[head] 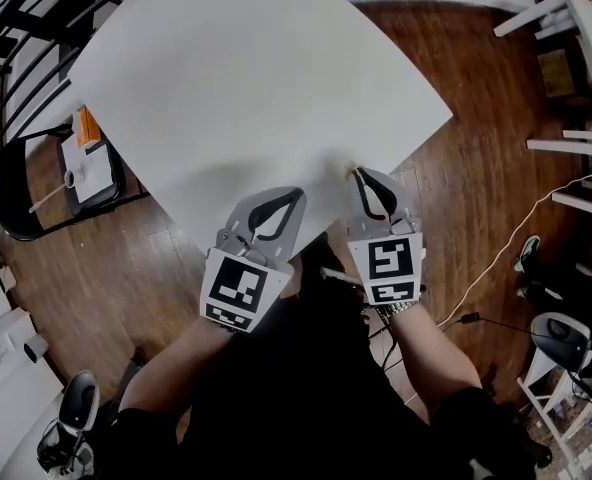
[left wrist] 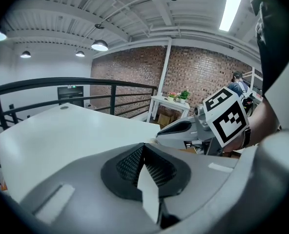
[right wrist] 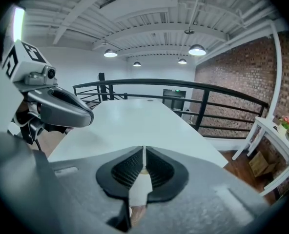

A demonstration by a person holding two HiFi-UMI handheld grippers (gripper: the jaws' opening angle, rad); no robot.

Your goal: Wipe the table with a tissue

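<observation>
Both forearms reach forward side by side toward the near edge of the white desk point(head: 256, 78). The left hand-held gripper point(head: 296, 195) has its jaws together on nothing. The right hand-held gripper point(head: 357, 174), tips at the desk's edge, is clamped on a small tan tissue point(right wrist: 144, 170), too small to show its long axis.

White table point(head: 246, 78) (plain matte top) on wooden floor point(head: 116, 268)
</observation>
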